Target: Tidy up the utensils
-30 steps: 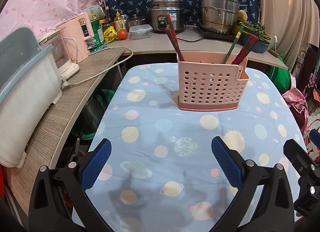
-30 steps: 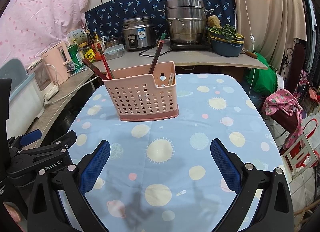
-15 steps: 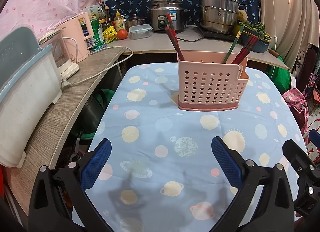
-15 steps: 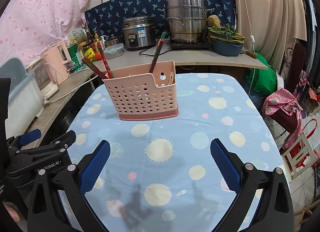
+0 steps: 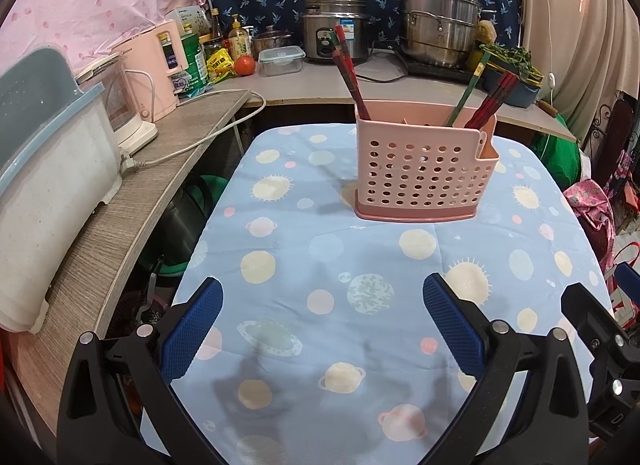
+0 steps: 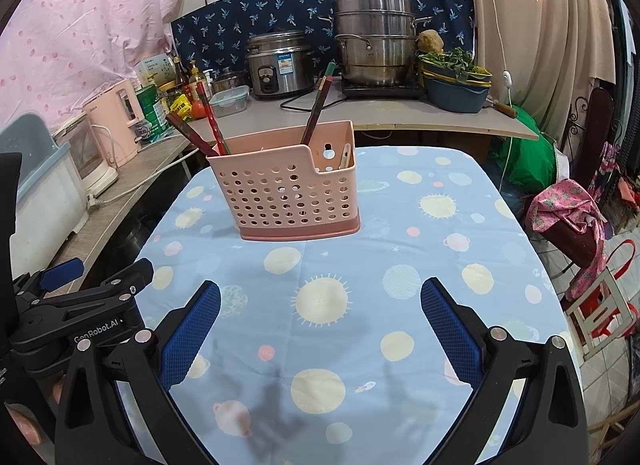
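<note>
Both grippers, left (image 5: pixel 322 325) and right (image 6: pixel 320 325), hover empty, fingers spread wide, over the tabletop (image 5: pixel 360 265). The chopsticks (image 5: pixel 348 69) already stand in the basket (image 5: pixel 424 169) mid-table; sorting seems finished, so withdrawing likely follows.

caddy (image 5: pixel 424 169): matt perforated pink plastic | tablecloth (image 5: pixel 360 265): soft printed cloth | steamer pot (image 6: pixel 374 39): shiny metal
</note>
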Motion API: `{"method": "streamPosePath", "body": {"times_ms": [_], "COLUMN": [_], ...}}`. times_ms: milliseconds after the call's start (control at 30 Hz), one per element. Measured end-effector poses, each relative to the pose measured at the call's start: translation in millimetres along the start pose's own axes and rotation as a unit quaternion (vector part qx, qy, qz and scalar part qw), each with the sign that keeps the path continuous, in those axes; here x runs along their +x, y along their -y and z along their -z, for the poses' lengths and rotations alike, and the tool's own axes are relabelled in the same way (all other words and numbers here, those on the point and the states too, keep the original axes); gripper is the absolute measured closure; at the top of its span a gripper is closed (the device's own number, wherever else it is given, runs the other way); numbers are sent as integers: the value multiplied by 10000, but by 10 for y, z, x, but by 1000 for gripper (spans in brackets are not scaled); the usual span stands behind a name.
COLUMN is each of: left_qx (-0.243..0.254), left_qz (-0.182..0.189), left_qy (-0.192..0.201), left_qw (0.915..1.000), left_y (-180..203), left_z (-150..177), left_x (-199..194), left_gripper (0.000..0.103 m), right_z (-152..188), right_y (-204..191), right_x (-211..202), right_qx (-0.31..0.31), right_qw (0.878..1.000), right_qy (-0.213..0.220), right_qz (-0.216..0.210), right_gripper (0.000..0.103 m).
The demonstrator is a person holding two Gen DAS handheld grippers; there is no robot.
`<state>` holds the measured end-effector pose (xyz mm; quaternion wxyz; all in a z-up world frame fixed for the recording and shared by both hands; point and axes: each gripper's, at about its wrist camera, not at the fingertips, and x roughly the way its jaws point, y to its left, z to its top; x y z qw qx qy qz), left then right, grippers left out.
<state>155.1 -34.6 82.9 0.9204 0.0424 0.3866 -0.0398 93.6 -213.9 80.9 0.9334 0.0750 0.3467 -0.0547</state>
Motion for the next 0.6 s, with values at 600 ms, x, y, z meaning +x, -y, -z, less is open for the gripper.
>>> {"method": "streamPosePath", "body": {"times_ms": [600], "left_qx": [14], "left_qz": [-109], "left_qy": [54], "left_qw": [9999], "left_y": [-9], "left_z": [-23], "left_x": [15], "left_gripper": [7], "right_z": [-8], "right_y": [4], "right_x": [17], "right_qx": [-4], "right_qw": [10000], "right_qy": [-12], "right_qz": [5], "right_gripper": [7]}}
